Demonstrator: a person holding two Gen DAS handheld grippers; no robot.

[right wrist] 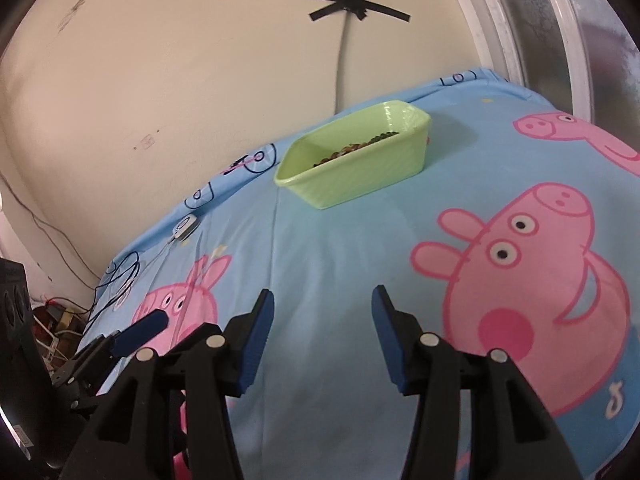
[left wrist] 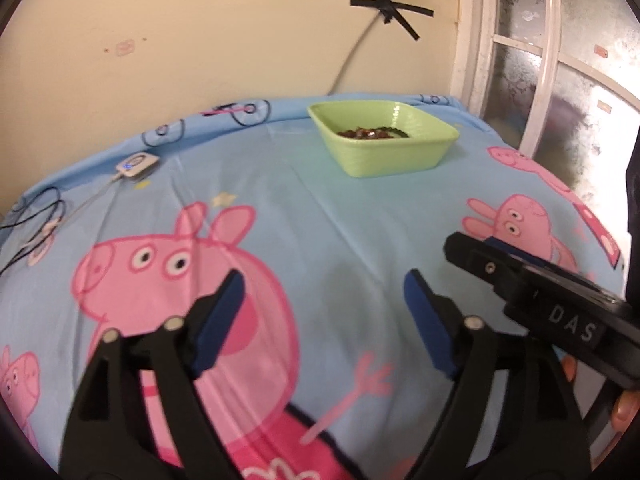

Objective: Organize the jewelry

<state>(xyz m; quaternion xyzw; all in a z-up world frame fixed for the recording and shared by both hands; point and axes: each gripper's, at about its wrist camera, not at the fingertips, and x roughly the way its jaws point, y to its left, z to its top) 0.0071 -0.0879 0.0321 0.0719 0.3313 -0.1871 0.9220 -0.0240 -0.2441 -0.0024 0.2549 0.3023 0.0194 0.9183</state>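
Note:
A light green square tray (left wrist: 420,150) stands at the far side of the bed, near the wall. Dark beaded jewelry (left wrist: 370,133) lies in its bottom. The tray (right wrist: 360,176) and the jewelry (right wrist: 352,148) also show in the right wrist view. My left gripper (left wrist: 324,284) is open and empty, low over the sheet, well short of the tray. My right gripper (right wrist: 322,300) is open and empty, also short of the tray. The right gripper's body (left wrist: 540,292) shows at the right of the left wrist view. The left gripper's fingertip (right wrist: 150,322) shows at the lower left of the right wrist view.
The bed carries a blue sheet (left wrist: 320,208) with pink cartoon pigs. A small white device (left wrist: 136,164) with cables (left wrist: 36,216) lies at the far left. A cord taped to the wall (left wrist: 384,4) runs down behind the bed. A window frame (left wrist: 540,60) stands at the right.

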